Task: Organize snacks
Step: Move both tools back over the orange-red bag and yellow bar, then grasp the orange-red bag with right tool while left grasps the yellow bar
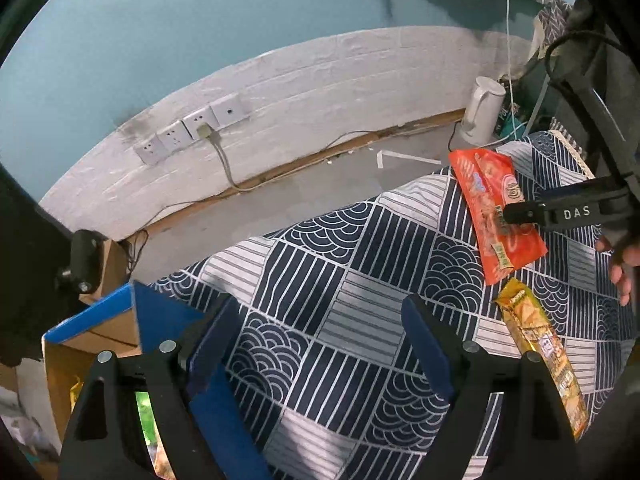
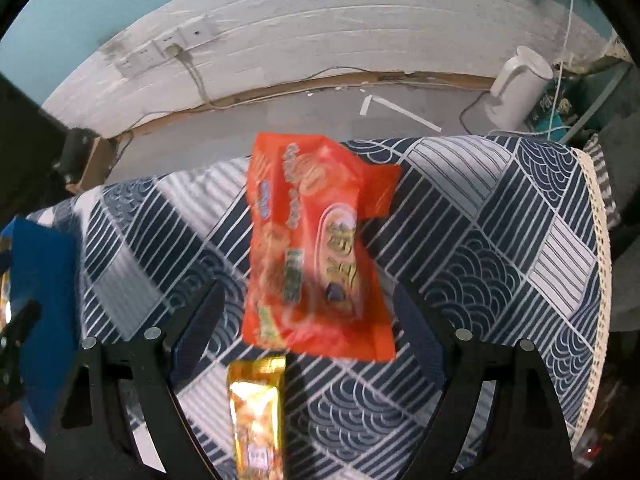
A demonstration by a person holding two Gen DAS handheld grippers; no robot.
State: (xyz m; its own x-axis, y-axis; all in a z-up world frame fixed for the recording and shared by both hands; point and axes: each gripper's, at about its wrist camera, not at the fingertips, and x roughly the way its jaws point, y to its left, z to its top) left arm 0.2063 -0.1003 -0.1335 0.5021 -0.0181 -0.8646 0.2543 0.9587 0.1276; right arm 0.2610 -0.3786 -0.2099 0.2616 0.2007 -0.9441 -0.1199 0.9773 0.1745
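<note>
An orange snack bag (image 2: 316,248) lies on the patterned blue-and-white cloth (image 2: 480,240); it also shows in the left wrist view (image 1: 492,208). A yellow snack packet (image 2: 256,408) lies just in front of it, and in the left wrist view (image 1: 544,360) at the right. My right gripper (image 2: 308,304) is open, its fingers on either side of the orange bag's near end; its finger (image 1: 524,214) shows over the bag in the left wrist view. My left gripper (image 1: 320,320) is open and empty over the cloth.
A cardboard box with blue flaps (image 1: 100,328) stands at the left edge of the cloth, with snacks inside. A white kettle (image 2: 520,84) stands on the floor by the wall. Sockets and cables (image 1: 200,128) are on the wall behind.
</note>
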